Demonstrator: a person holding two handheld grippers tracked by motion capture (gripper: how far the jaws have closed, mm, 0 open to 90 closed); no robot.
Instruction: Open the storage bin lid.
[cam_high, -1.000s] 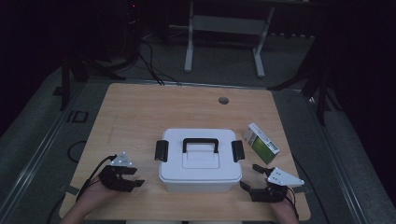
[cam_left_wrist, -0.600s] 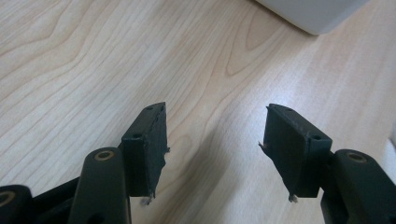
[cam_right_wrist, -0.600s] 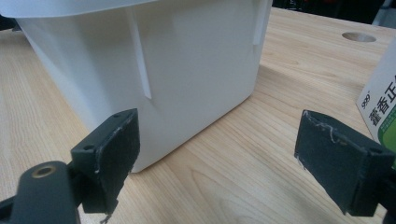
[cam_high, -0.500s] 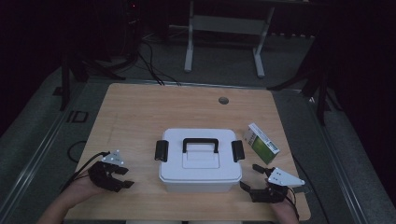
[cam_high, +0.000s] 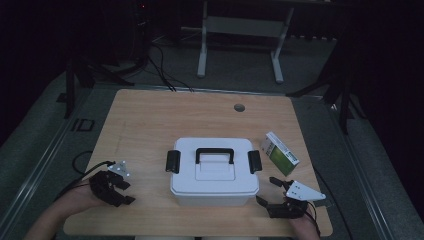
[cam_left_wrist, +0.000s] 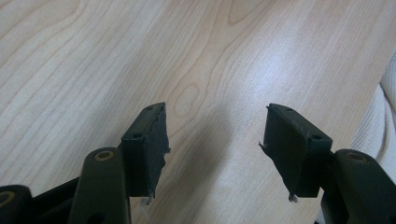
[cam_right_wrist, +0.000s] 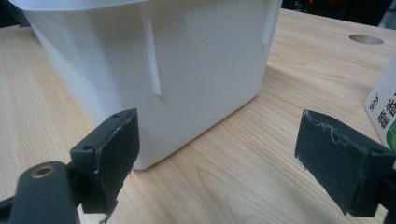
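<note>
White lidded box (cam_high: 214, 172) sits at the near middle of the wooden table (cam_high: 150, 120), black handle flat on the lid, a black latch at each end. Right gripper (cam_high: 274, 194) rests just off the box's near right corner, jaws spread wide, nothing between them; in the right gripper view the box wall (cam_right_wrist: 154, 70) stands close ahead. Green-and-white carton (cam_high: 281, 153) lies just right of the box. Left gripper (cam_high: 121, 186) is to the box's left, apart from it, jaws partly open over bare wood (cam_left_wrist: 210, 70), holding nothing.
</note>
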